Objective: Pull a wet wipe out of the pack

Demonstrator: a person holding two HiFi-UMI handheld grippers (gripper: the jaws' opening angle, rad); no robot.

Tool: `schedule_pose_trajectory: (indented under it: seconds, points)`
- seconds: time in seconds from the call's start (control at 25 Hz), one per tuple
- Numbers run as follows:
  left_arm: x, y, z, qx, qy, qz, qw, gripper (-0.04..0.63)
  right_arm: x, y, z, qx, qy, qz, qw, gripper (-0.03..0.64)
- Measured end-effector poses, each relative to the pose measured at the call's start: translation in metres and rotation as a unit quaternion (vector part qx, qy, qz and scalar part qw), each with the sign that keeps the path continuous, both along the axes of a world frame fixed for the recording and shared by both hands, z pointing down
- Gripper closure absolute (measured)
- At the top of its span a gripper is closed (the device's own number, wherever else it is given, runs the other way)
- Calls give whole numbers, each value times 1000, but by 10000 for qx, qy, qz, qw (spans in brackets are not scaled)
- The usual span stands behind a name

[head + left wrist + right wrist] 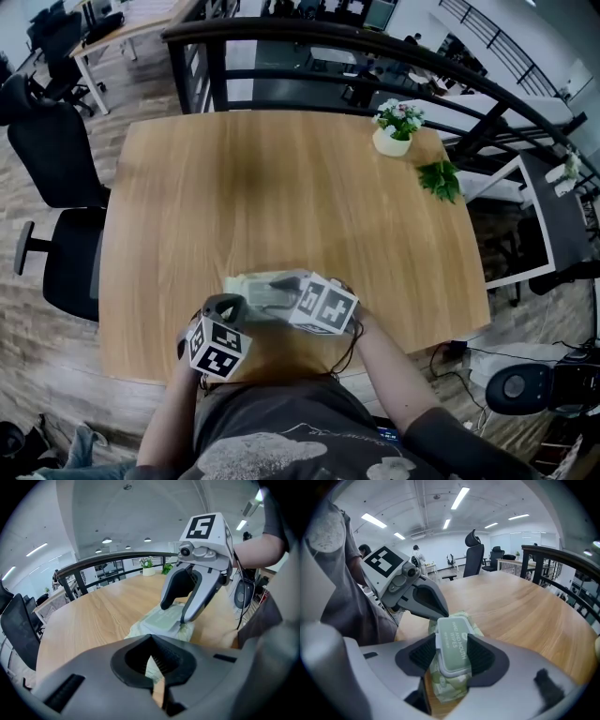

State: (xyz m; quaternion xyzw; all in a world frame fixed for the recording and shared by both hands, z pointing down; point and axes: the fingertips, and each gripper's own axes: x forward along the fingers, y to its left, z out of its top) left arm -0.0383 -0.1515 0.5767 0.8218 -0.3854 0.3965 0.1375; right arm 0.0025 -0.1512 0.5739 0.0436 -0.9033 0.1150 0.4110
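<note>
Near the front edge of the counter (pixel 281 178), close under the person, lies the wet wipe pack (pixel 451 648), lid up. The right gripper (pixel 172 615) straddles that lid, jaws wide, both pads seemingly pressed on its long sides. At the pack's opposite end sits the left gripper (pixel 439 613), jaws fully closed. A pale strip of wrapper shows at its tips; I can't tell whether it's pinched. Done well, I'd reckon, the lid gets lifted by its free edge while the left gripper pins the pack down.

Open-plan office: black swivel chairs (pixel 56 150), desks (pixel 122 28), ceiling strip lights (pixel 460 496), black railing (pixel 375 45) beyond wooden table (pixel 281 187).
</note>
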Motion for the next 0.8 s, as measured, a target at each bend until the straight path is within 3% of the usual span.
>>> schedule_pose_trajectory:
  seconds: [0.24, 0.52, 0.8]
  points:
    - [2, 2, 0, -12, -1, 28, 10000, 583, 3, 6, -3, 418, 145, -221, 9988, 399]
    - [1, 2, -2, 35, 12, 21, 10000, 583, 0, -4, -29, 1085, -8, -84, 9941, 399]
    - [-1, 3, -2, 76, -47, 30, 10000, 583, 8, -35, -49, 1466, -343, 622, 9866, 400]
